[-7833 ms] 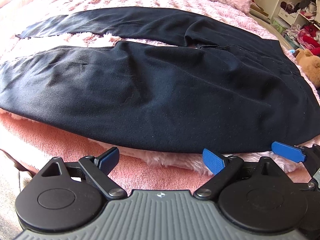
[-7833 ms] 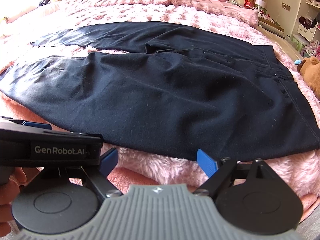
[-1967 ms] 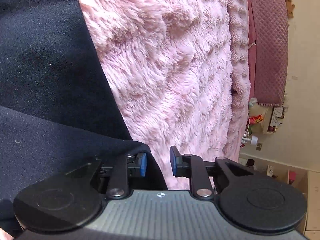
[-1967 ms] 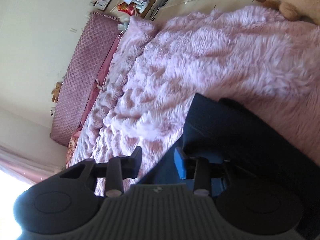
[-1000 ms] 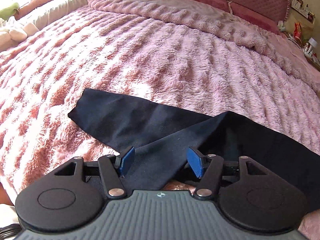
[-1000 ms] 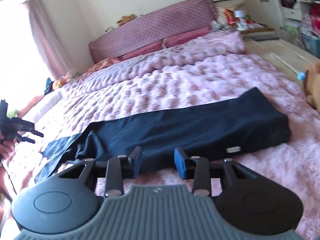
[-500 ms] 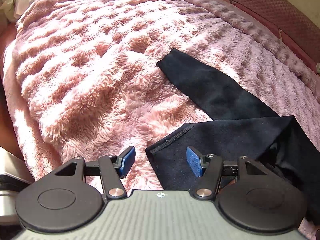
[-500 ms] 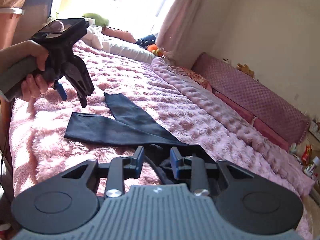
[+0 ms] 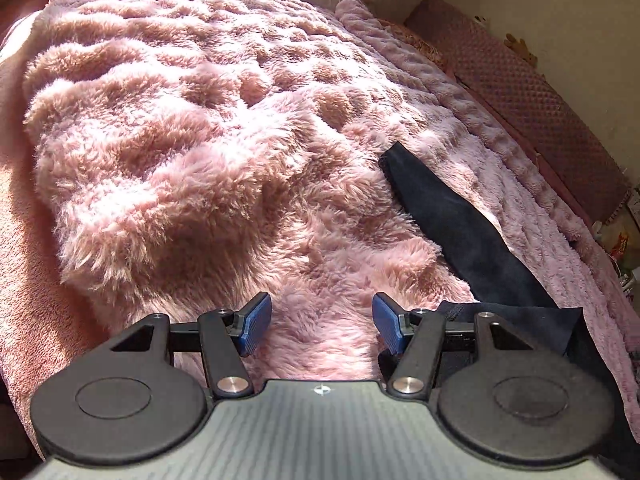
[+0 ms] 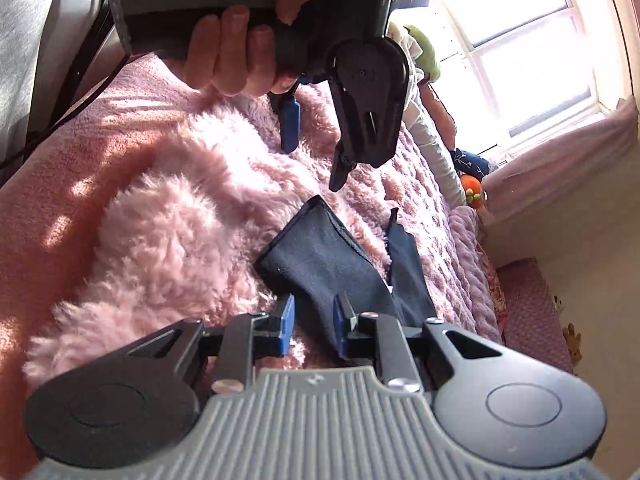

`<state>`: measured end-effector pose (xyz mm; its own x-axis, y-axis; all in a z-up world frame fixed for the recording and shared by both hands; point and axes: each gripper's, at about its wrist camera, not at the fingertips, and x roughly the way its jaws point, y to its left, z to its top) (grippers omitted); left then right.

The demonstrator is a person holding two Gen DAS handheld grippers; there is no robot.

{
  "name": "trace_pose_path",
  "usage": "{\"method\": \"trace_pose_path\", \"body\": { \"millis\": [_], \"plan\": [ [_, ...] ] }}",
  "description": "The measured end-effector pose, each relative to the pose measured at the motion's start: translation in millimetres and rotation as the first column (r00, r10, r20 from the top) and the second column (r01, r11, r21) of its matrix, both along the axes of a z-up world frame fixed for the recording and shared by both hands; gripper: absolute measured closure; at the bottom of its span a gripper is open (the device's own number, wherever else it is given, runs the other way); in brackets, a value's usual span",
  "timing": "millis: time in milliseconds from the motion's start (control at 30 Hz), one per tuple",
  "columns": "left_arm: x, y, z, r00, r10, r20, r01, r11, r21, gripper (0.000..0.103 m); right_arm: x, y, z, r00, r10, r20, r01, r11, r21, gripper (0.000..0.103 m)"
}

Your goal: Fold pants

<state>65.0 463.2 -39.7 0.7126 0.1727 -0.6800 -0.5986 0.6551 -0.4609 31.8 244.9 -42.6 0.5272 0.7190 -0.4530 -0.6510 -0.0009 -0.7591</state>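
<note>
The black pants [image 9: 472, 240] lie on the pink fluffy blanket [image 9: 192, 152], folded lengthwise, with the two leg ends splayed apart. In the left wrist view my left gripper [image 9: 320, 322] is open and empty over bare blanket; a leg hem [image 9: 520, 316] lies just right of its right finger. In the right wrist view my right gripper [image 10: 314, 322] is open, its jaws on either side of the near leg end [image 10: 324, 256] without closing on it. The left gripper [image 10: 316, 152] hangs open just above that hem.
The quilted headboard [image 9: 540, 112] and a pink bedspread edge run along the far side. A window [image 10: 532, 40], pillows and an orange toy [image 10: 472, 192] lie beyond the leg ends. A salmon blanket edge [image 10: 60, 184] marks the near side of the bed.
Both grippers have swung to the leg ends. The left gripper has slid left off the hem onto bare blanket. The right gripper has moved in close, its jaws now around the near leg end.
</note>
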Motion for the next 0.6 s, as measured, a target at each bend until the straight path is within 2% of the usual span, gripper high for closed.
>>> {"method": "trace_pose_path", "body": {
  "millis": [67, 267, 333, 467, 600],
  "plan": [
    [-6, 8, -6, 1.000, 0.009, 0.006, -0.009, 0.999, -0.036, 0.035, -1, 11, -6, 0.999, 0.037, 0.034, -0.036, 0.999, -0.024, 0.089],
    [-9, 7, -5, 1.000, 0.007, -0.008, -0.007, 1.000, -0.007, 0.035, -16, 10, -13, 0.971, 0.189, 0.148, -0.173, 0.978, -0.112, 0.089],
    [-5, 5, -5, 1.000, 0.004, -0.022, -0.004, 1.000, 0.008, 0.035, -16, 8, -14, 0.968, 0.192, 0.163, -0.171, 0.976, -0.137, 0.089],
    [0, 2, -6, 0.999, 0.001, -0.038, -0.001, 1.000, 0.011, 0.035, -15, 14, -21, 0.954, 0.185, 0.237, -0.148, 0.975, -0.165, 0.080],
    [-1, 1, -7, 0.999, -0.004, -0.041, 0.005, 1.000, 0.014, 0.035, -19, 19, -26, 0.940, 0.190, 0.283, -0.144, 0.974, -0.175, 0.083]
  ]
}}
